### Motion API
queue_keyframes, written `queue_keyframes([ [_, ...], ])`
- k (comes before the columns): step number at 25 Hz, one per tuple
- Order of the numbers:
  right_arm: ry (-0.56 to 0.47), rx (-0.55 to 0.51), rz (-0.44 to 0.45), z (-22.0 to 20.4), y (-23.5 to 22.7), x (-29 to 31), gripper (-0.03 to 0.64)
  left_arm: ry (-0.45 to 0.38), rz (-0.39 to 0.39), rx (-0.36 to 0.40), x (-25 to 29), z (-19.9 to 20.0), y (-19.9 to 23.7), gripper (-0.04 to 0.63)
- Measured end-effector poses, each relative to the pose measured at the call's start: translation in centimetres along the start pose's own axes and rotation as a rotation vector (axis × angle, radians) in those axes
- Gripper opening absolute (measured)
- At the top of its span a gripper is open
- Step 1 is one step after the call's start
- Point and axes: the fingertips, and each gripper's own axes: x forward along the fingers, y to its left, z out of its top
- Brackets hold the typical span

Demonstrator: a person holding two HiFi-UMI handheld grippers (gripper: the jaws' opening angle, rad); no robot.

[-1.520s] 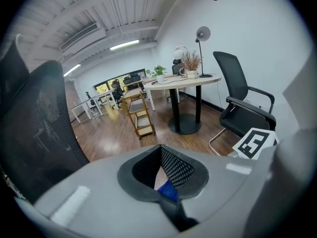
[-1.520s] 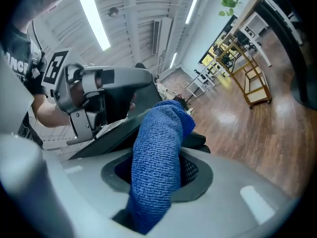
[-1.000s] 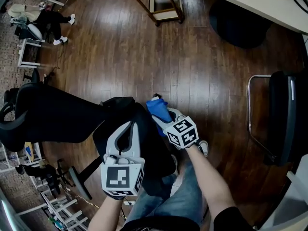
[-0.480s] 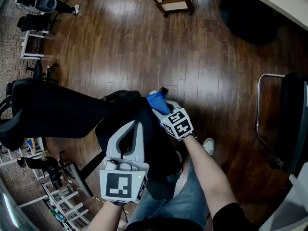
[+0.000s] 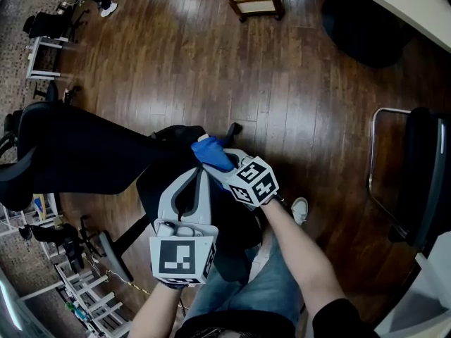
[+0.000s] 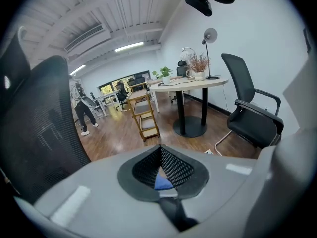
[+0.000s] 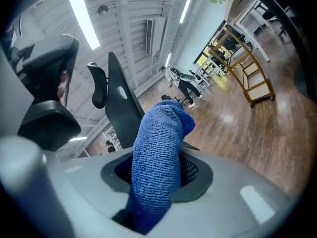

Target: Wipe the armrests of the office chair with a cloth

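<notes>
Office chair (image 5: pixel 84 157) standing at left, cloth (image 5: pixel 210 153) sitting between the right gripper (image 5: pixel 215 165) jaws beside it, left gripper (image 5: pixel 199 177) hovering just nearer, second chair (image 5: pixel 419 174) standing right

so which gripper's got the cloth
The right gripper: its jaws are shut on the blue cloth. The left gripper has its jaws together with nothing between them.

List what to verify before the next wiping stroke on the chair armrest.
1. Cloth clamped in the right tongs: ok.
2. Cloth sticking out past the tips: ok, a thick wad leads.
3. Left tongs free to help: ok, shut with nothing between them.
4. Cloth pressed on the office chair where it should wipe: cannot tell; the black parts below the cloth blend together.
</notes>
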Motion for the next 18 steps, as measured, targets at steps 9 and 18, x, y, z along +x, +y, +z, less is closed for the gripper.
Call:
queue_keyframes([
  [9, -0.093, 0.035, 0.052, 3.2, 4.5, -3.0, 0.140, 0.006, -0.004, -0.025, -0.8, -0.9, -0.3, 0.003],
  [18, -0.237, 0.094, -0.007, 4.9, 4.5, -6.3, 0.138, -0.015, -0.039, -0.023, -1.5, -0.7, -1.4, 0.003],
])
